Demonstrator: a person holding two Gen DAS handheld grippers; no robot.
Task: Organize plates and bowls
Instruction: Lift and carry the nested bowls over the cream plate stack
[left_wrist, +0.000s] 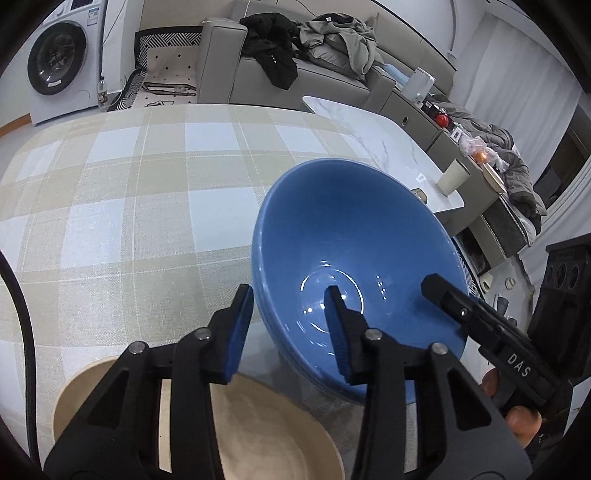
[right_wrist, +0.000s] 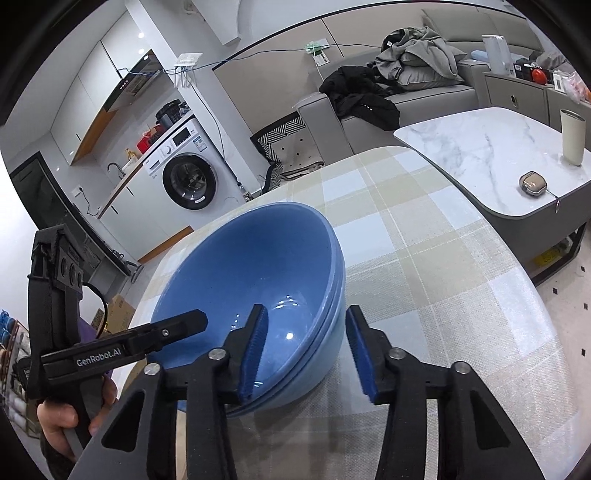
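Item: stack of blue bowls (left_wrist: 351, 251), glazed and rigid, on the checked tablecloth (left_wrist: 122, 206) beside a beige plate (left_wrist: 277, 424); we judge it heavy, slick and chippable, best held at opposite rims. Left gripper (left_wrist: 291, 328) and right gripper (right_wrist: 306, 347) each straddle the rim, one finger inside, one outside; whether the pads press we cannot tell. Bowl count unclear; plate cut off.

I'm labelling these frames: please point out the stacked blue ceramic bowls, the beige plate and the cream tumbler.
stacked blue ceramic bowls (left_wrist: 354, 236): left wrist view, inner wall.
beige plate (left_wrist: 258, 424): left wrist view, speckled centre.
cream tumbler (right_wrist: 572, 136): right wrist view, side wall.
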